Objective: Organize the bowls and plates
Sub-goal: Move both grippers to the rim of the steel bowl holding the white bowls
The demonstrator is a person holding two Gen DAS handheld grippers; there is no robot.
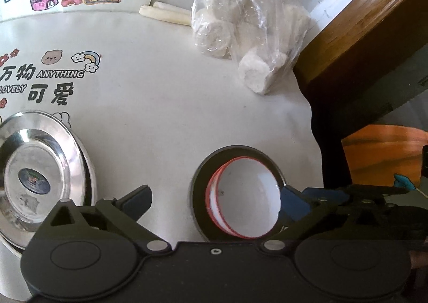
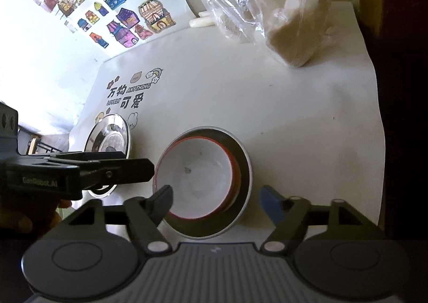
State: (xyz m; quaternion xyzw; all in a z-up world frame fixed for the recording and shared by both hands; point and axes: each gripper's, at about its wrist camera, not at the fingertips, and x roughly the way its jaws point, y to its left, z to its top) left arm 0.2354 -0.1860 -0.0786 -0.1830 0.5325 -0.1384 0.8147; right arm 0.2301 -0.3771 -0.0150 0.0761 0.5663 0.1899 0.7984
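Observation:
A white bowl with a red rim (image 1: 246,196) sits nested inside a dark bowl (image 1: 197,196) near the front of the white tablecloth. To their left lies a stack of shiny steel plates (image 1: 48,169). My left gripper (image 1: 216,197) hovers open just in front of the nested bowls, touching nothing. In the right wrist view, the white bowl (image 2: 198,177) and dark bowl (image 2: 242,166) lie between the spread fingers of my right gripper (image 2: 216,197), which stands open with its pads off the bowls. The steel plates (image 2: 107,140) lie behind the left gripper's fingers (image 2: 128,166).
A plastic bag of white rolls (image 1: 240,35) lies at the back right, with two pale sticks (image 1: 165,13) beside it. The tablecloth's edge (image 1: 310,116) drops off on the right, next to a wooden frame (image 1: 361,22) and an orange object (image 1: 382,153). Colourful drawings (image 2: 128,17) lie at the back left.

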